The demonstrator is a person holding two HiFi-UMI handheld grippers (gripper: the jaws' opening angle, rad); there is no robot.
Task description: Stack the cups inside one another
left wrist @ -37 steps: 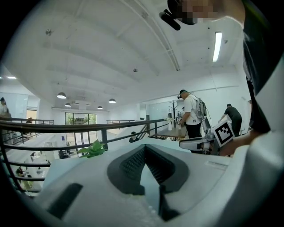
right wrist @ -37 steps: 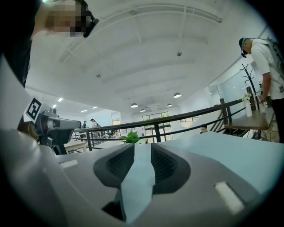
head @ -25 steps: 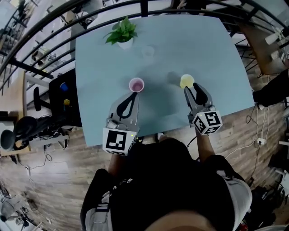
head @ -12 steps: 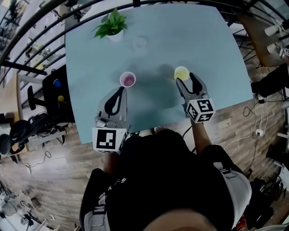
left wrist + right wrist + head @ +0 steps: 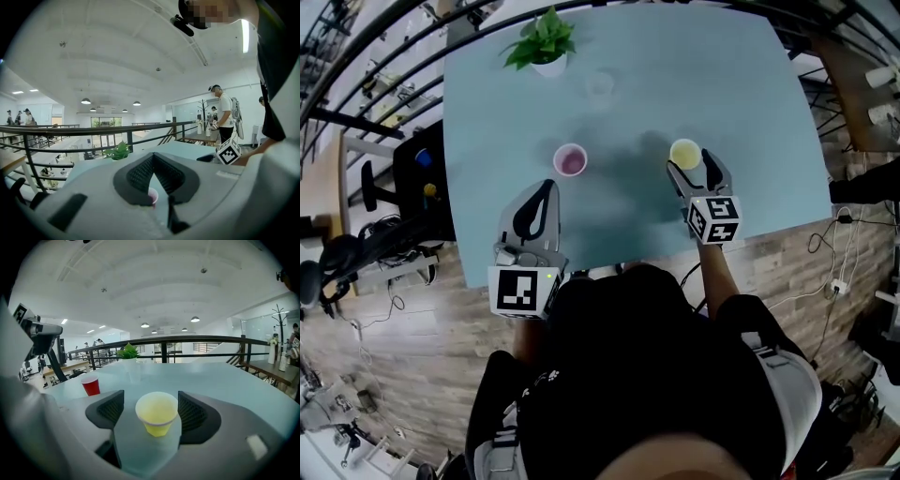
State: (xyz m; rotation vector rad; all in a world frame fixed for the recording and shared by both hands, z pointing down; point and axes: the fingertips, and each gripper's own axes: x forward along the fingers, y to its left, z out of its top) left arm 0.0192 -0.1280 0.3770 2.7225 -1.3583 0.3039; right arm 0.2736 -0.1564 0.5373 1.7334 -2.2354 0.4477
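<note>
Behind closed left claw: red cup half hidden | right claw opening around yellow cup

Count on the desk
Three cups: one red cup, one yellow cup, one clear cup; one potted plant.

The left gripper fills the lower half, its dark ribbed pads meeting at the tips with nothing pinched there. Through the gap beneath them a small pink-rimmed cup stands on the pale blue table, beyond the tips. A leafy plant sits farther back, near a dark railing. To the right shows a marker cube, and a person stands in the background
</note>
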